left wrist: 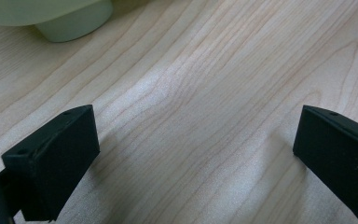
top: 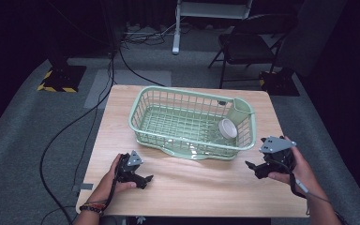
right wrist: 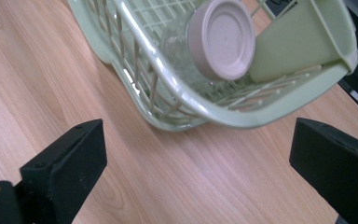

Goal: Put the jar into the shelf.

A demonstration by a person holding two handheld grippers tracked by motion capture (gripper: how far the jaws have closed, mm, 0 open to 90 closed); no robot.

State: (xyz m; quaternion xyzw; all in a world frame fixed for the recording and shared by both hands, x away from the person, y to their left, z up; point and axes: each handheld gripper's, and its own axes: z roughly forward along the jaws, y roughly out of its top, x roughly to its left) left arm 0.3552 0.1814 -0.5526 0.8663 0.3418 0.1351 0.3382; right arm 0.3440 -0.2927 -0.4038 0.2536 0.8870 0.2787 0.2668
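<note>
In the high view, the basket (top: 192, 123) is sitting at the centre of the counter (top: 187, 187), and the jar (top: 227, 128) is lying on its side in the basket's lower-right part, beside the solid corner pocket (top: 240, 110). The left gripper (top: 146, 180) and right gripper (top: 249, 165) are resting low in the frame, well apart, with bare wood between them as open room. The counter's right edge is running close to the right hand, so a wide swing there is risking a slip off.

In the left gripper view, the fingers (left wrist: 51, 163) are standing wide over empty wood, a basket foot (left wrist: 72, 21) showing upper left.

In the right gripper view, the fingers (right wrist: 65, 168) are spread wide, empty. The jar's lid (right wrist: 221, 38) is facing them behind the rim (right wrist: 223, 114); a low approach is likely catching that rim and tipping the basket.
</note>
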